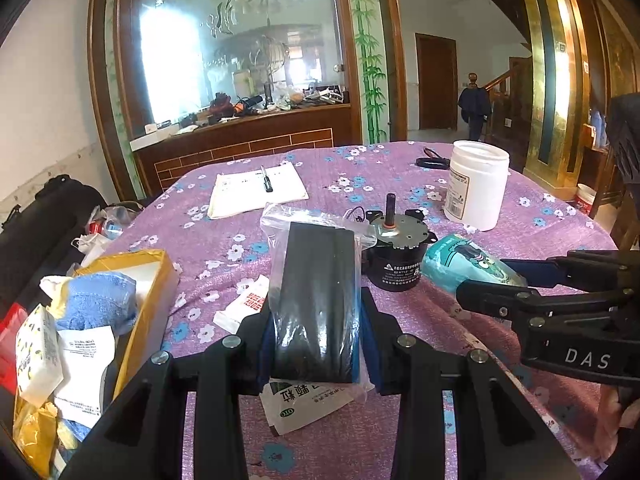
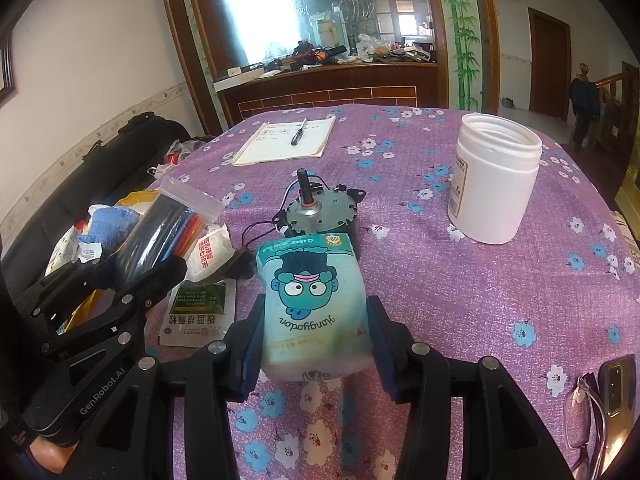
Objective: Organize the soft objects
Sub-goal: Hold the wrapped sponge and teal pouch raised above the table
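My left gripper point(image 1: 316, 320) is shut on a clear zip bag of black soft material point(image 1: 314, 296), held above the purple flowered tablecloth point(image 1: 400, 184). The bag also shows in the right wrist view point(image 2: 160, 236), with the left gripper point(image 2: 148, 276) around it. My right gripper point(image 2: 314, 328) is shut on a teal tissue pack with a cartoon face point(image 2: 314, 304). The pack point(image 1: 464, 264) and the right gripper point(image 1: 508, 280) show at the right of the left wrist view. A yellow box point(image 1: 132, 280) at the left holds a blue towel point(image 1: 100, 300) and other soft packs.
A black motor point(image 2: 316, 212) stands just beyond the tissue pack. A white open jar point(image 2: 494, 180) stands at the right. A notepad with a pen point(image 2: 286, 140) lies at the back. White sachets point(image 2: 198, 312) lie under the left gripper. Glasses and a phone point(image 2: 618, 388) lie at the near right.
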Motion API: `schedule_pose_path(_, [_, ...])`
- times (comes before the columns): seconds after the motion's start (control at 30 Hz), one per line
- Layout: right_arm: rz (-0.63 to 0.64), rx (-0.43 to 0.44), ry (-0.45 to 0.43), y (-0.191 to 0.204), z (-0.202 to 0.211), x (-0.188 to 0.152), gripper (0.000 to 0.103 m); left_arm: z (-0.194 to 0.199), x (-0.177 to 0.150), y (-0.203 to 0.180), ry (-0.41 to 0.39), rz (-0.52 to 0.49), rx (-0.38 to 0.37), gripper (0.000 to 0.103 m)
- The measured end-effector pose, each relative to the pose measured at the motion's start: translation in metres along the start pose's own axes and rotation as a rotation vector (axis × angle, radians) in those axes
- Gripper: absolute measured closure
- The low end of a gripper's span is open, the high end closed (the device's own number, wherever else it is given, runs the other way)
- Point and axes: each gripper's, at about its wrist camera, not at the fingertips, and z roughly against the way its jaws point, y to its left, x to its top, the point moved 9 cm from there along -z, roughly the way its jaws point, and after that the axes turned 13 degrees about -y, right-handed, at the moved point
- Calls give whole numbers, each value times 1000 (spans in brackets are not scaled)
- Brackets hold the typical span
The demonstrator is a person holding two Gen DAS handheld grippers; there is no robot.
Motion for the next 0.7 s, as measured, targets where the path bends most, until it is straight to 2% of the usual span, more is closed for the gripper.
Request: schedule_pose_path(0.7, [-1, 1, -2, 0, -1, 0, 52, 2, 2, 1, -13, -28, 19, 68])
